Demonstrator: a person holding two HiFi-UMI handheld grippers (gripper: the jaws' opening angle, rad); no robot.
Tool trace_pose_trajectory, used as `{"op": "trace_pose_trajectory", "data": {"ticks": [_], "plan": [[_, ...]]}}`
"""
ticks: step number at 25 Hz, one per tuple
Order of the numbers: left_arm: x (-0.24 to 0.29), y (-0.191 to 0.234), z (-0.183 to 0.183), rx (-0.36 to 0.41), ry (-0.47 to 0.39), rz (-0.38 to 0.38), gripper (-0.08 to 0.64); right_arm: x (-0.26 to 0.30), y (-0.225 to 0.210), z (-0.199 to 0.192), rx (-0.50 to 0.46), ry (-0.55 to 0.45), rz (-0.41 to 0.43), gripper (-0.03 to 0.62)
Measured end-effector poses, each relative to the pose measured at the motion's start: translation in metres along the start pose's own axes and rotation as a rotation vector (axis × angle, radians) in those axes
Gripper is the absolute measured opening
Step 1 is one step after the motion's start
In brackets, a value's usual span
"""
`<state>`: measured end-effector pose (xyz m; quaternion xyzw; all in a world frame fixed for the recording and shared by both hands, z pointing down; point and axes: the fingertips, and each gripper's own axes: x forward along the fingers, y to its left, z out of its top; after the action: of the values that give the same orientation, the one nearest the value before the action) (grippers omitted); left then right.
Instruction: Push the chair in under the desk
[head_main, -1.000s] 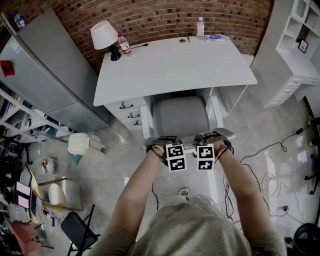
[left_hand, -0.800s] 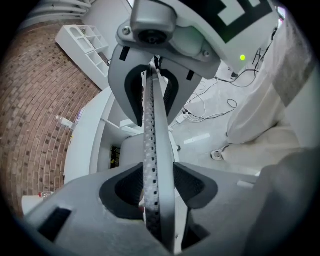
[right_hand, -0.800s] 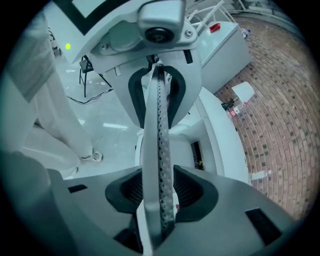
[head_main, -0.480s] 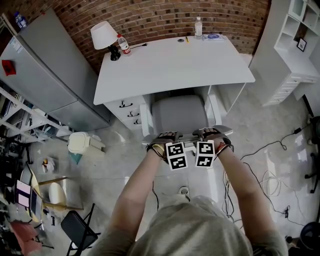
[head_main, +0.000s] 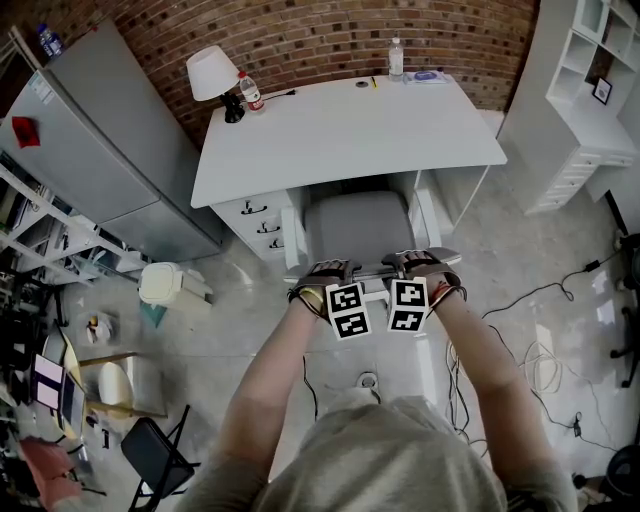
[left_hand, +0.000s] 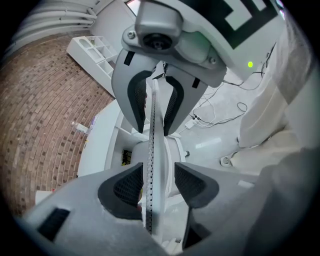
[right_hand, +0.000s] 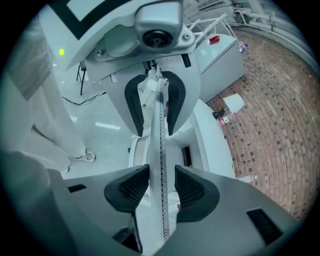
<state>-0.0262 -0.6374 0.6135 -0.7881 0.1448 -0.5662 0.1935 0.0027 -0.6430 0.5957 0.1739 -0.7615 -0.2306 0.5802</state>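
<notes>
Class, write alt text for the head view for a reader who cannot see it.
From above, a person holds the left gripper and right gripper atop the back of a grey chair; both pairs of jaws have just opened around its top edge. The chair sits partly under a white desk bearing a lamp and two bottles.

Head view: the desk (head_main: 350, 130) top covers the front of the chair (head_main: 360, 228) seat, and I can't make out the chair's base, because the wearer's forearms (head_main: 275, 370) and head (head_main: 385, 460) sit over that spot. The small items (head_main: 363, 82) along the desk's far edge are too small for me to name, and the label on the bottle (head_main: 250, 93) beside the lamp (head_main: 212, 70) is unreadable. The white shelf unit (head_main: 590, 90) runs off the right edge, and the grey cabinet (head_main: 95, 140) off the top-left corner.
</notes>
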Motion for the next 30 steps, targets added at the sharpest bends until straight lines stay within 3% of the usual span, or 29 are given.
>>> {"op": "trace_pose_trajectory", "data": {"ticks": [18,30], "plan": [[-0.056,-0.018,0.022,-0.089,-0.022,0.128,0.187,-0.060,0.011,0.017,-0.038,-0.055,-0.093,0.139],[-0.087,-0.046,0.043,-0.215,-0.054,0.174,0.186,-0.097,0.035,0.020,-0.029,-0.096,-0.127,0.137]]}}
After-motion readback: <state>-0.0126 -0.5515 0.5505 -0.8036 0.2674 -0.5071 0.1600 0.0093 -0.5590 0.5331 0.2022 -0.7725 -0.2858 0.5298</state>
